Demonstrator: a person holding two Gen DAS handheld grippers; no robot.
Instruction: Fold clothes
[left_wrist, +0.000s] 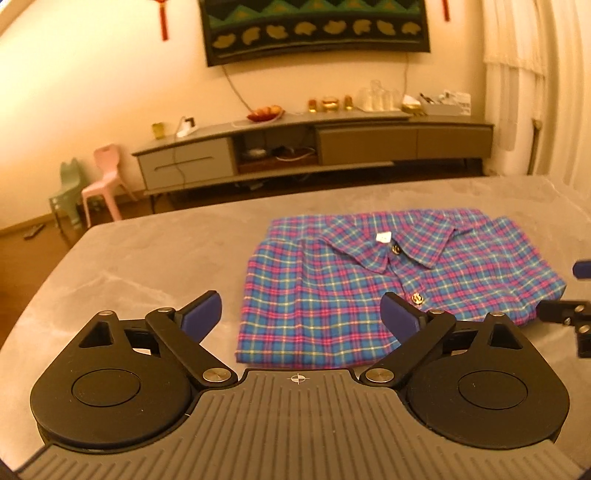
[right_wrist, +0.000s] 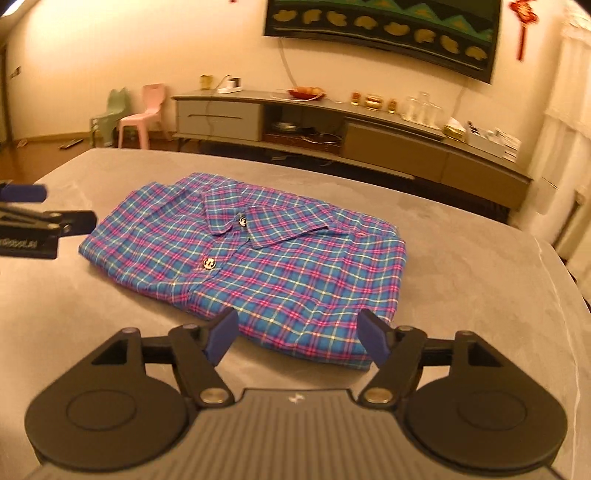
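A living room's grey table (left_wrist: 155, 258) carries the plaid shirt (left_wrist: 332, 295), folded collar-up, at your 12 o'clock. Your left gripper (left_wrist: 301, 314) and right gripper (right_wrist: 297, 338) hover wide, empty. Snag the near hem and 1 fold likely spills open.

Warm orange-yellow indoor light in both views, moderately bright, colours shifted amber. Wall (left_wrist: 92, 74) glows brightest at the upper left. Light is diffuse: only soft, faint shadows under the shirt (left_wrist: 369, 295) edges on the grey table (left_wrist: 147, 258). No harsh glare; small glints on the shirt buttons. Strong fisheye bending: cabinet (right_wrist: 369, 147) and wall hanging (right_wrist: 388, 26) curve, dark corners. Far room soft, curtain (left_wrist: 535, 74) at the right edge smeared. Near shirt fairly sharp.
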